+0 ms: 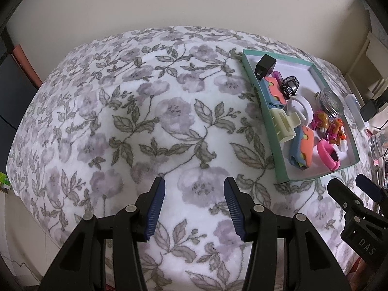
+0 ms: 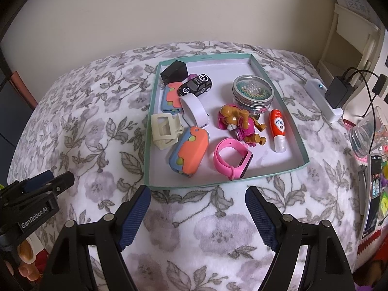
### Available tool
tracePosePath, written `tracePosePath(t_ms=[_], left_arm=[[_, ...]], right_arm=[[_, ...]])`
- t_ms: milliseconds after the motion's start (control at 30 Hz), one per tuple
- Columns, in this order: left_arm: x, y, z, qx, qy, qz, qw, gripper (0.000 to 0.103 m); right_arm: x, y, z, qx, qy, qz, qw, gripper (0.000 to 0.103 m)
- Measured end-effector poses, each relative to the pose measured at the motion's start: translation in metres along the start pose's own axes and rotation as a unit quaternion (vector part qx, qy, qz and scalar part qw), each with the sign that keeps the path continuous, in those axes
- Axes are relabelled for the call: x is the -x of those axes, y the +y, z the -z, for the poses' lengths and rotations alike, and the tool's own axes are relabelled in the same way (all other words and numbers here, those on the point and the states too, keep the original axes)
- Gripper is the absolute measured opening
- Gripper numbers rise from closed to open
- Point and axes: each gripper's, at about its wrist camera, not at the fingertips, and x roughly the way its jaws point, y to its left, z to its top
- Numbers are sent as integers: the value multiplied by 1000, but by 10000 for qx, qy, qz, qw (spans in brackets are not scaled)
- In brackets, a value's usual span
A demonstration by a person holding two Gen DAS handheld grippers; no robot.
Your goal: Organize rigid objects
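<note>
Over the floral blanket (image 2: 97, 126), your left gripper (image 1: 194, 208) and right gripper (image 2: 197, 215) both hang released, gripping nothing. Toy car (image 2: 195, 86), pink watch (image 2: 231, 160) and bead jar (image 2: 252, 93) sit inside the teal tray (image 2: 303, 155), hair claw (image 2: 165, 127) straddling its left edge.

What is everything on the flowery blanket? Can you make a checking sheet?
Surface: flowery blanket, soft and bumpy.
Job's things: teal tray holds a black toy car, black plug block, two orange-and-blue cases, white band, pink watch, pink dog toy, round bead jar, orange tube. A cream clip lies across the tray's left wall.
Clutter: glass jar and phone at the right.
Grippers: left hand-held gripper and right hand-held gripper, both open, empty.
Cables: black cable from a charger.
Surroundings: plain wall, pale shelf.
</note>
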Motion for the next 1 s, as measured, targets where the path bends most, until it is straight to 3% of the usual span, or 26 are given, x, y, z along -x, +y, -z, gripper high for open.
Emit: tracePosePath(t_ms=[1000], left_arm=[[-2,-1,-1,-74,13,-17,10000,52]], right_arm=[[-5,-4,-1,59,30,6,10000,83]])
